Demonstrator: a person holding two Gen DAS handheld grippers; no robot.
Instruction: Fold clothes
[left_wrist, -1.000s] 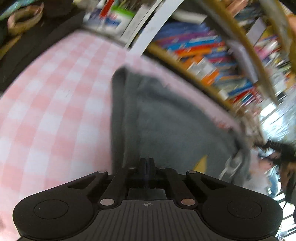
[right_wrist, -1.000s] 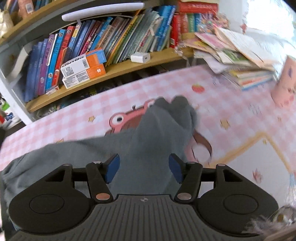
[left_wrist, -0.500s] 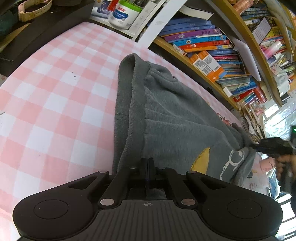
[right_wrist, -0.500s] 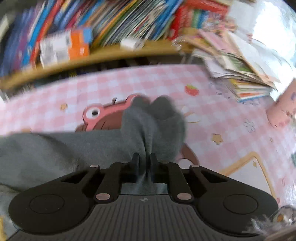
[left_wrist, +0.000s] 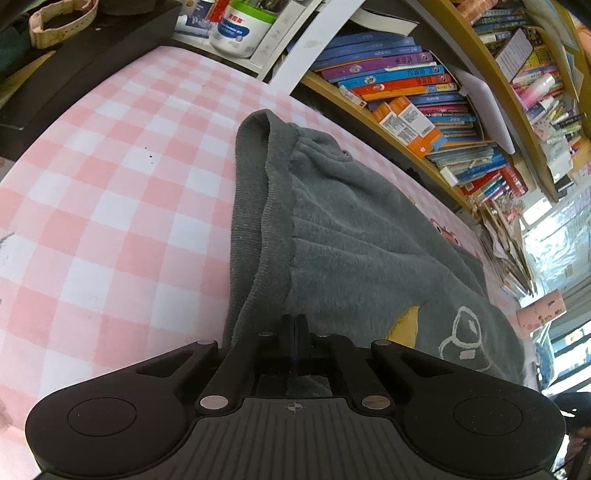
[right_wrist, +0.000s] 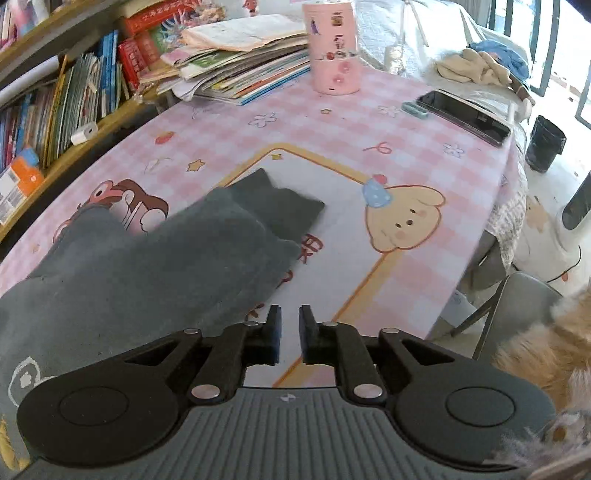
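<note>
Left gripper (left_wrist: 294, 325) clamps grey pants (left_wrist: 362, 236) waistband | right gripper (right_wrist: 290, 328) slightly parted, empty | legs doubled over

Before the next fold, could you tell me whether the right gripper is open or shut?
Open: the right gripper shows a gap, holding nothing.

Grey fleece trousers (left_wrist: 362, 236) lie flat (ribbed waistband (left_wrist: 251, 206) bunched).

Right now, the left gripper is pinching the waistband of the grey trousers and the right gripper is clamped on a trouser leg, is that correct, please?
Not quite. The left gripper does pinch the waistband of the grey trousers, but the right gripper is open with nothing between its fingers; the trouser leg lies free on the table, as the right wrist view shows.
</note>
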